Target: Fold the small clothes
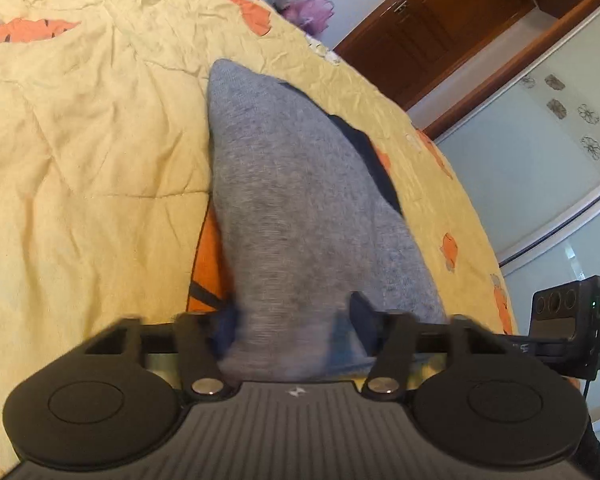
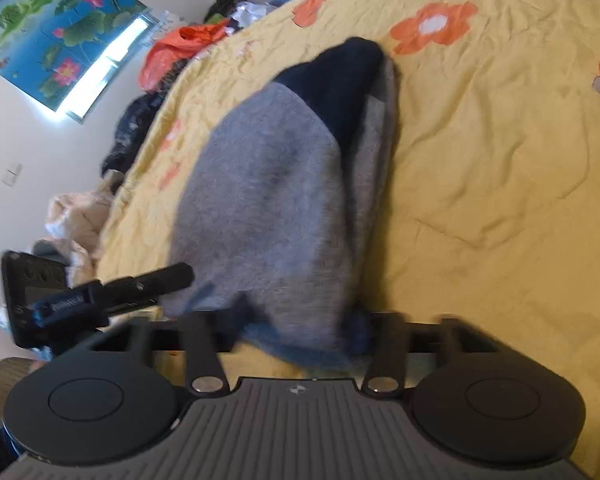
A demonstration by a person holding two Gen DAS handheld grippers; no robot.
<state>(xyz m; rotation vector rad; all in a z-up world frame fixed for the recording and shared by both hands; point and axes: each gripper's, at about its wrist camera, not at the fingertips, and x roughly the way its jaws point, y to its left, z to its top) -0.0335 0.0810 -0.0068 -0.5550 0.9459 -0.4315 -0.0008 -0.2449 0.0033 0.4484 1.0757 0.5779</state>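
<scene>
Surface: crumpled yellow floral quilt (image 1: 80, 128) | Item: grey knit garment with navy trim (image 1: 284, 200), frame centre | Grip: left gripper (image 1: 288, 320) and right gripper (image 2: 300, 328) clamped on its near hem | Advice: we keep corners level, taut.

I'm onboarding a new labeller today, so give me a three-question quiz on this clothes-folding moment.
1. True or false: the left gripper is closed on the grey knitted garment with dark navy trim.
2. What lies under the garment? A) the yellow quilt with orange flowers B) a wooden table C) a white sheet
3. What does the right gripper hold?

Key: 1 true; 2 A; 3 the same grey garment.
</scene>
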